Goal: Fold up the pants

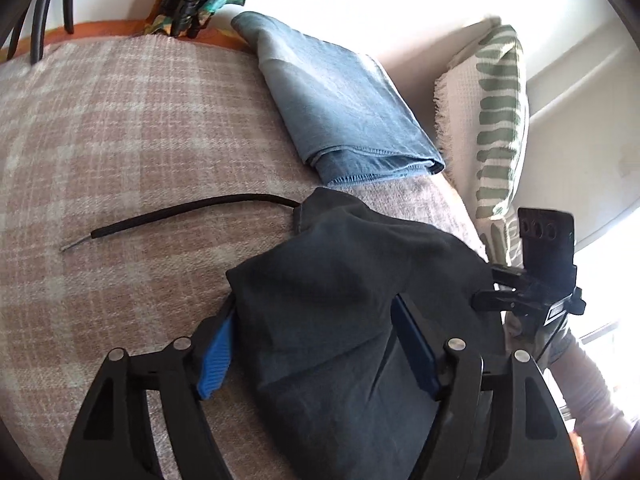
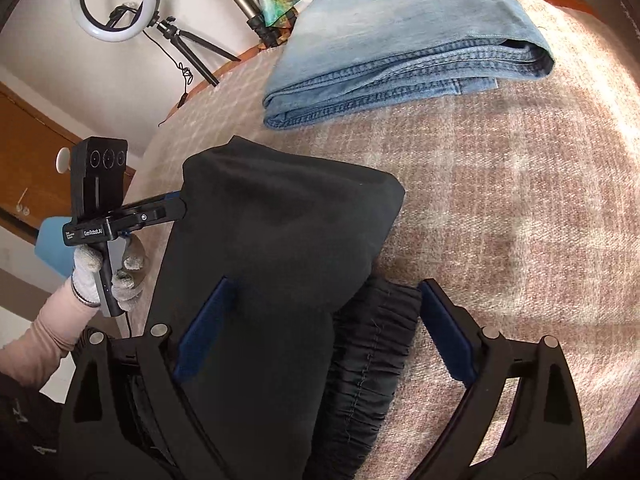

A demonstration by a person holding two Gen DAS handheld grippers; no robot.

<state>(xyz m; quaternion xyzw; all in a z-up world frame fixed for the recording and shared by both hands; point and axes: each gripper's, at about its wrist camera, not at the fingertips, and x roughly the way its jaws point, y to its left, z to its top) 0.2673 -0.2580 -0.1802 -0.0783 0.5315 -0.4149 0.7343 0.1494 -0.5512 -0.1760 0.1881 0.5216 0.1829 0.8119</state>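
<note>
Black pants [image 2: 280, 248] bunched on the plaid blanket [image 2: 500, 208], near folded jeans [image 2: 400, 40]. Left gripper [image 1: 316, 344] and right gripper [image 2: 320, 328] both straddle the fabric, jaws spread wide, not clamped.

Blown-out window glare, strong fisheye distortion

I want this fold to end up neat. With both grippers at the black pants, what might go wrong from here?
1. The drawstring trails loose across the plaid blanket; it may stick out of the fold.
2. The black pants lie close to the folded jeans; dragging them forward may disturb that stack.
3. The elastic waistband peeks out unevenly, so edges may misalign.
</note>
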